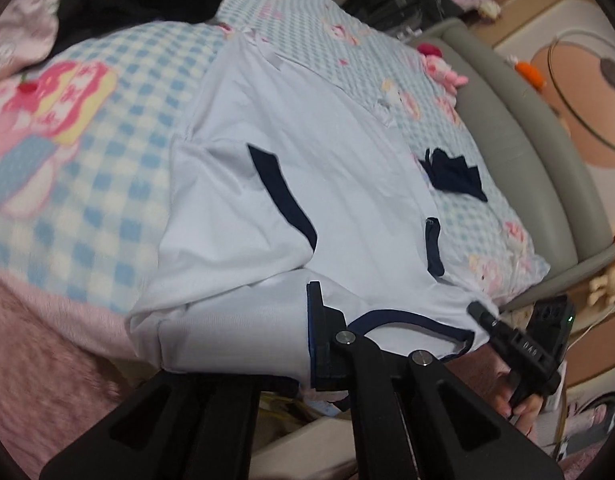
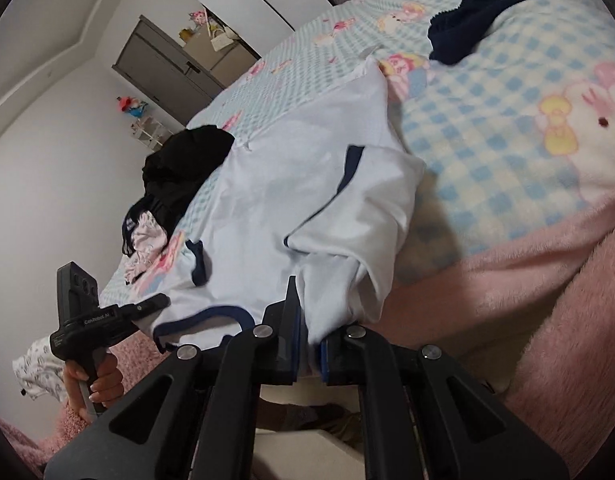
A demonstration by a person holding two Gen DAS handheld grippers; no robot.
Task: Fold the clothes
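A white T-shirt with navy trim [image 1: 307, 184] lies spread on the checked bed cover, its neckline toward me at the bed's near edge. My left gripper [image 1: 313, 344] is shut on the shirt's shoulder, left of the navy collar. In the left wrist view the right gripper [image 1: 483, 316] grips the other shoulder. In the right wrist view the shirt [image 2: 307, 200] runs away from me, one sleeve folded over. My right gripper [image 2: 307, 356] is shut on the shoulder fabric. The left gripper [image 2: 155, 304] shows at the left, holding the far shoulder.
A blue checked blanket [image 1: 107, 184] with cartoon prints covers the bed, with pink fleece [image 1: 47, 360] at the near edge. Dark clothes lie in a pile [image 2: 187, 168], and a navy garment [image 2: 475, 12] lies farther up. A grey bed frame [image 1: 527, 152] runs along one side.
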